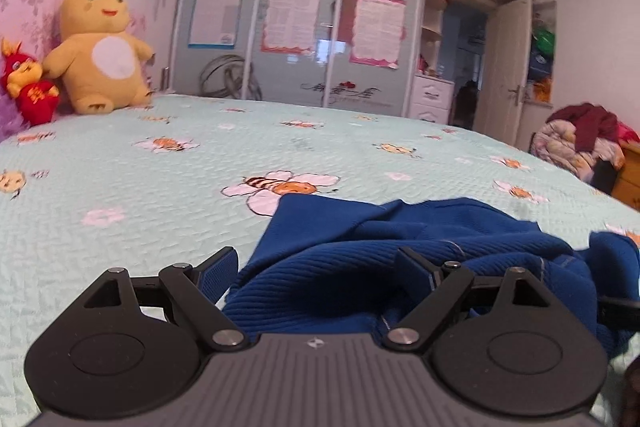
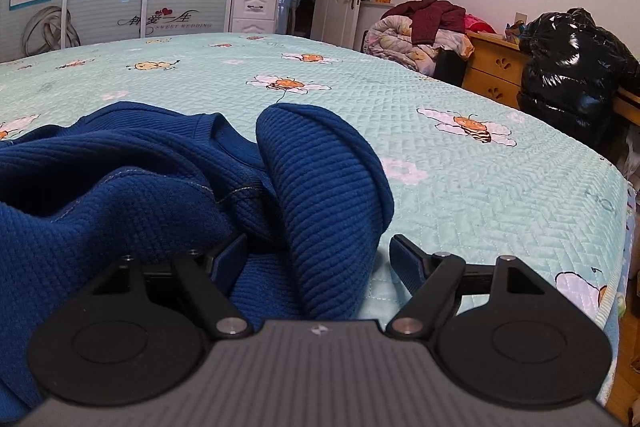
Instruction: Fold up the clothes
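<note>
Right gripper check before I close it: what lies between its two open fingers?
In the right wrist view, a rolled fold of the blue ribbed knit sweater lies between the right gripper's open fingers, over the mint quilted bedspread.

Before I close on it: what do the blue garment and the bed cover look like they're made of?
Blue garment: looks like a thick ribbed knit, soft and matte, judging by its raised cords and rounded folds. Bed cover: seems a quilted woven fabric, slightly sheeny, with a stitched herringbone pattern and printed bees.

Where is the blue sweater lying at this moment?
The blue sweater lies crumpled on the bee-print bedspread, between the open fingers of both grippers: right of centre in the left wrist view, left of centre in the right wrist view.
</note>
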A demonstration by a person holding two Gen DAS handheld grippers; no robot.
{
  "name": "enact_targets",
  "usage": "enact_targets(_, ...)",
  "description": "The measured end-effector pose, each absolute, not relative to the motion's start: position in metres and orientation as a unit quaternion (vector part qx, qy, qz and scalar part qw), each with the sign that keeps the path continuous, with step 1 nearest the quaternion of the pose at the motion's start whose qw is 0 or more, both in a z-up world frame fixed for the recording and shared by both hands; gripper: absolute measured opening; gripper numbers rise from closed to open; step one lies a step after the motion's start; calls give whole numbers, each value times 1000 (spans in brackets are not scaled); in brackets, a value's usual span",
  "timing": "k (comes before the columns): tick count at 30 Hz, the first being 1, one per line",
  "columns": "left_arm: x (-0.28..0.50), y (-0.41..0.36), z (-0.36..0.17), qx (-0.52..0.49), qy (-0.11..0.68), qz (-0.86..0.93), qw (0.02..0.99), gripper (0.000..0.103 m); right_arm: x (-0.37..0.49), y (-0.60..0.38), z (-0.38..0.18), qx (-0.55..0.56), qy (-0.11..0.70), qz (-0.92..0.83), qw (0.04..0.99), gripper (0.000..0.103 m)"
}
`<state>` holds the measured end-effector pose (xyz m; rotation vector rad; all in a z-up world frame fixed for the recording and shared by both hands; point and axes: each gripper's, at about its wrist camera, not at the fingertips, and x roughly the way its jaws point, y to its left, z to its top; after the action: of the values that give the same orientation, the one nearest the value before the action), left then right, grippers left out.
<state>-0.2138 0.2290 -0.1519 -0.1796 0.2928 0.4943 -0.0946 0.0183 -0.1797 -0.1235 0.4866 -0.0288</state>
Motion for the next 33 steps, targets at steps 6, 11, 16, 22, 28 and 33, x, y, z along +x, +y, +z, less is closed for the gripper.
enact_targets(6,-201,229,-161,-83,195,237,948,89,-93,19,-180,-66,239,-17,969,78)
enact_targets(11,-194,231,-169,-79,231,234,941,91,-93,19,-179,-66,239,-19,969,78)
enact_targets(16,-195,230,-170,-77,233,235,941,91,-93,17,-179,-68,238,-19,969,79)
enact_targets(22,-197,228,-170,-73,224,238,942,91,-92,16,-180,-67,238,-19,969,79)
enact_targets(28,-198,228,-168,-67,214,242,944,91,-91,16,-179,-68,238,-19,969,79)
enact_targets(33,-198,228,-167,-66,214,242,944,91,-92,16,-180,-69,238,-20,969,79)
